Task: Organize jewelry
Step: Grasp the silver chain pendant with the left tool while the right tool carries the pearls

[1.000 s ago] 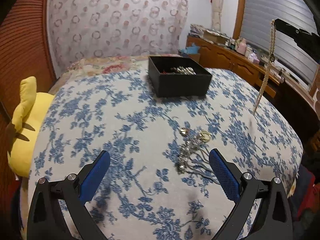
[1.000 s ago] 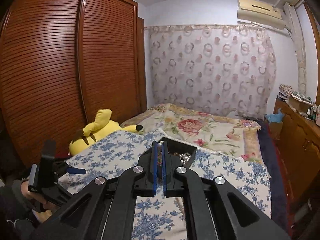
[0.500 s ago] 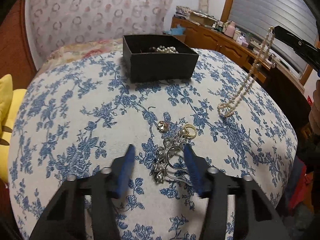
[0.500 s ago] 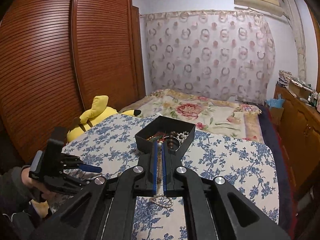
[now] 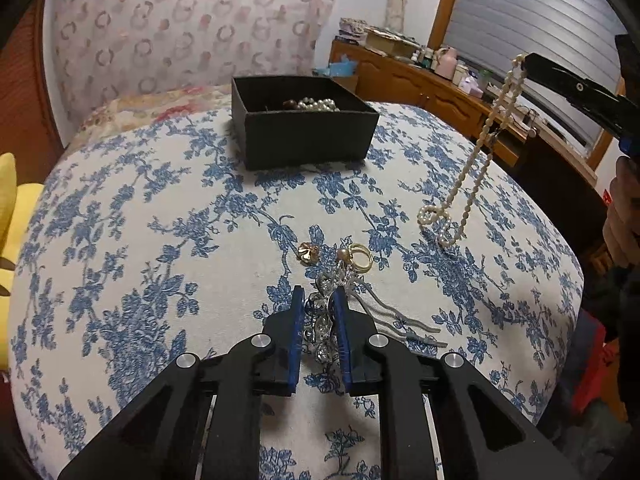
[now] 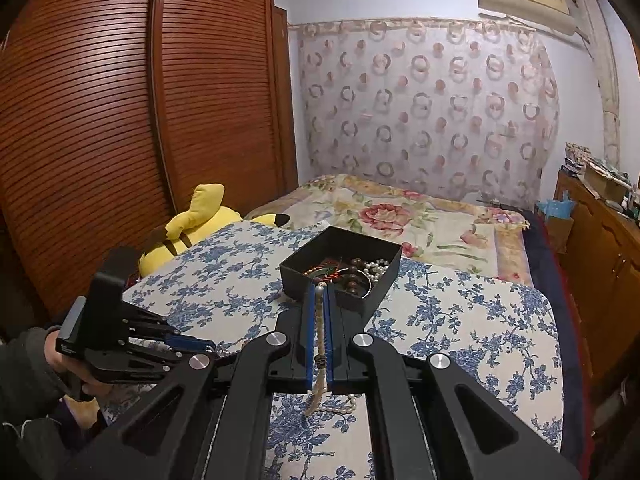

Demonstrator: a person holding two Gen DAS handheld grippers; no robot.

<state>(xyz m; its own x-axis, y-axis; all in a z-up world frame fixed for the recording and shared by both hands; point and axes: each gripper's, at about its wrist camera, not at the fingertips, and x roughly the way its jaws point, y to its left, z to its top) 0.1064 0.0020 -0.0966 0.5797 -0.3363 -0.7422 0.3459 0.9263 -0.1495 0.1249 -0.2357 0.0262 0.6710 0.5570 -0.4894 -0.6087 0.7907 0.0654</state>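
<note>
Both your grippers are pinching jewelry over the floral cloth point(image 5: 160, 240).

Your left gripper point(image 5: 318, 312) has its blue pads pressed in on the silver cluster point(image 5: 320, 320), which lies on the cloth with grey prongs trailing off to its right. Just beyond it sit a gold ring point(image 5: 360, 256) and a small gold flower piece point(image 5: 307, 251). Your right gripper point(image 6: 319, 292) is clamped on the pearl strand point(image 6: 319, 320); seen from the left camera, the strand point(image 5: 476, 156) hangs down from it, with the lower loop resting on the cloth to the right of the ring. The black box point(image 5: 304, 136) stands further back, holding pearls and beads.
</note>
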